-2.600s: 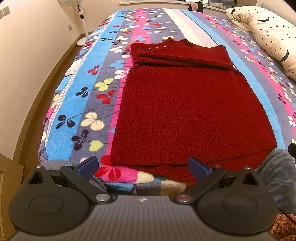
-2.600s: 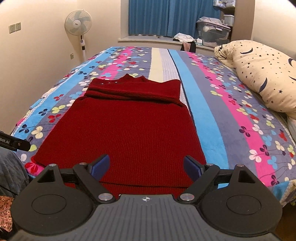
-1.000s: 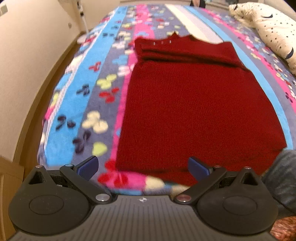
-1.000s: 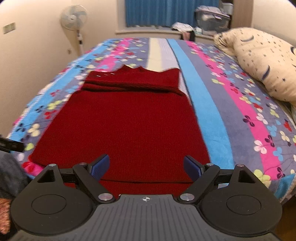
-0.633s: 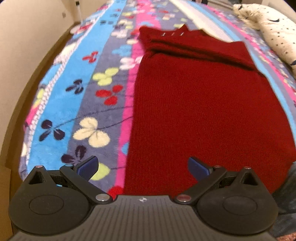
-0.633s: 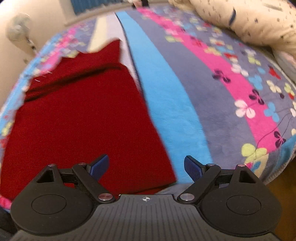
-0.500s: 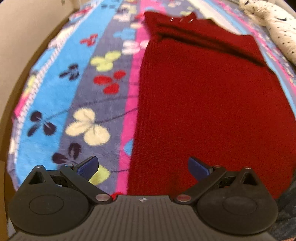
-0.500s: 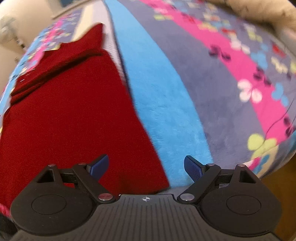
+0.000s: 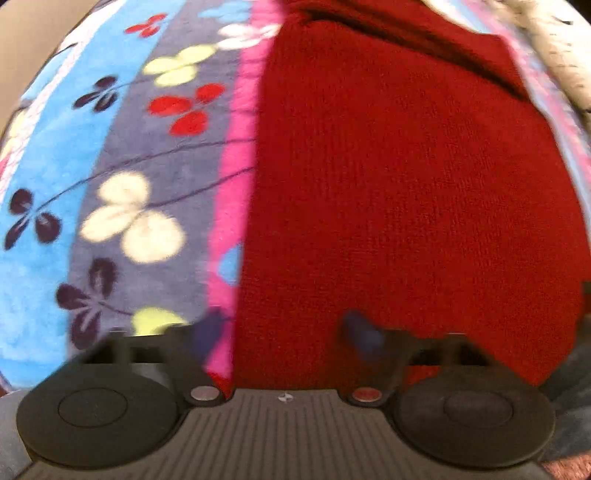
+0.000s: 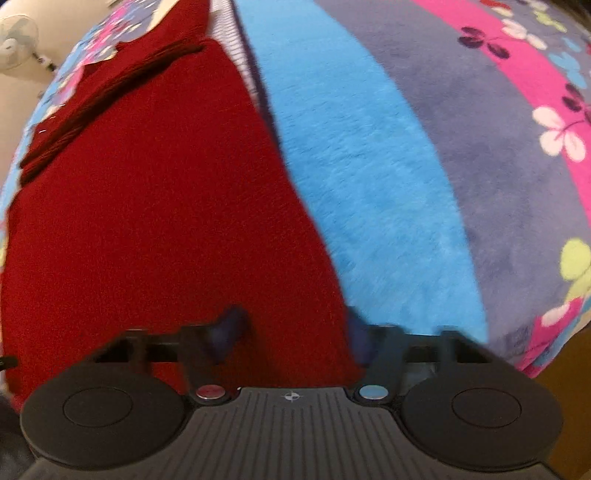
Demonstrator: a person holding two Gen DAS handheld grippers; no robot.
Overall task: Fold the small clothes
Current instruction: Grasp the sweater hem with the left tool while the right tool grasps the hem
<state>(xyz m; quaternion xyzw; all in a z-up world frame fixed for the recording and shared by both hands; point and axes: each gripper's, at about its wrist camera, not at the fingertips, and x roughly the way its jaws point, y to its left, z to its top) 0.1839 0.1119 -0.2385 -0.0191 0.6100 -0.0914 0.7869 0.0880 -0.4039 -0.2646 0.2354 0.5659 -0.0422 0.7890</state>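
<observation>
A dark red knitted sweater (image 9: 406,184) lies flat on the striped flowered bedspread (image 9: 122,221), with its folded top end far from me. My left gripper (image 9: 284,330) points down at the near left hem corner. Its jaws are closing, blurred, with the sweater's left edge between them and a gap still showing. In the right wrist view the sweater (image 10: 147,221) fills the left half. My right gripper (image 10: 293,328) is down at the near right hem corner, jaws closing, with the red edge between them and the pads still apart.
The bedspread (image 10: 369,166) runs on to the right of the sweater and drops off at the bed's near edge (image 10: 535,354). A standing fan (image 10: 16,37) is at the far left wall. A spotted pillow (image 9: 554,29) lies at the far right.
Both grippers have dropped close to the sweater's near hem corners and tipped downward. Their jaws, wide open before, have narrowed around the fabric edges.
</observation>
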